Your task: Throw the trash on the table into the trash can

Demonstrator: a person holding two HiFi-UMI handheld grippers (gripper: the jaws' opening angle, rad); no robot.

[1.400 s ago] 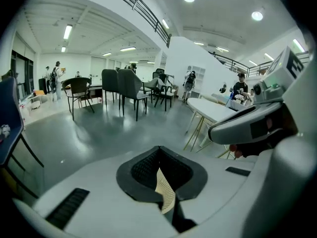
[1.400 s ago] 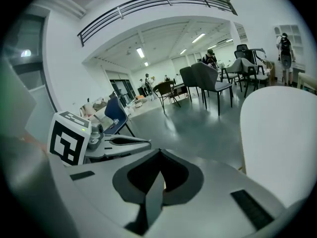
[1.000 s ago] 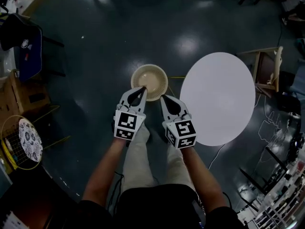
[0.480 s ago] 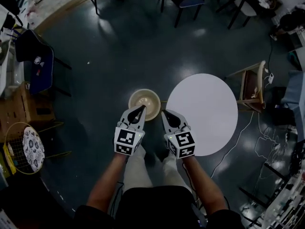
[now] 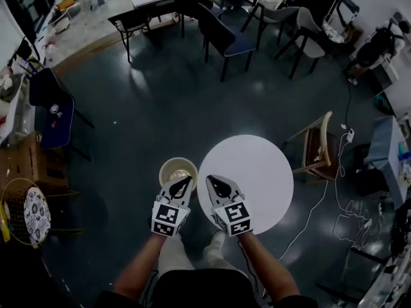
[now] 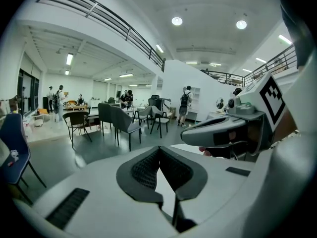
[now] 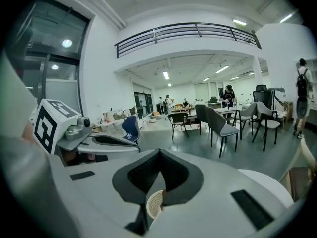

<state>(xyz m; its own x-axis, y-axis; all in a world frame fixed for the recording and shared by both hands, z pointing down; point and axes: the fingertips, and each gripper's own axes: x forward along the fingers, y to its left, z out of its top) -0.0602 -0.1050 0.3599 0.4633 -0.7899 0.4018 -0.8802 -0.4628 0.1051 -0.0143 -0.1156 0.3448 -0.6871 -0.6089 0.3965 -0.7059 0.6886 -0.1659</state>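
Note:
A round white table [image 5: 247, 175] stands on the dark floor, and I see nothing lying on its top. Left of it is a beige round trash can [image 5: 178, 172] with something pale inside. Both grippers are held side by side in the air above them. In the head view my left gripper [image 5: 185, 180] is over the can's near rim; its jaws are shut and hold nothing. My right gripper [image 5: 211, 179] is over the table's left edge, jaws shut and bare. In the right gripper view the can [image 7: 154, 204] shows through the gap below the jaws.
A wooden chair [image 5: 318, 149] stands right of the table, with cables [image 5: 321, 204] on the floor near it. Dark chairs [image 5: 221, 40] and desks fill the back. At the left are a blue chair [image 5: 54, 117], a cardboard box [image 5: 26, 162] and a wire basket [image 5: 26, 210].
Both grippers have risen together, staying shut. The can and the table now look smaller and farther below them, and far more of the room shows at the top.

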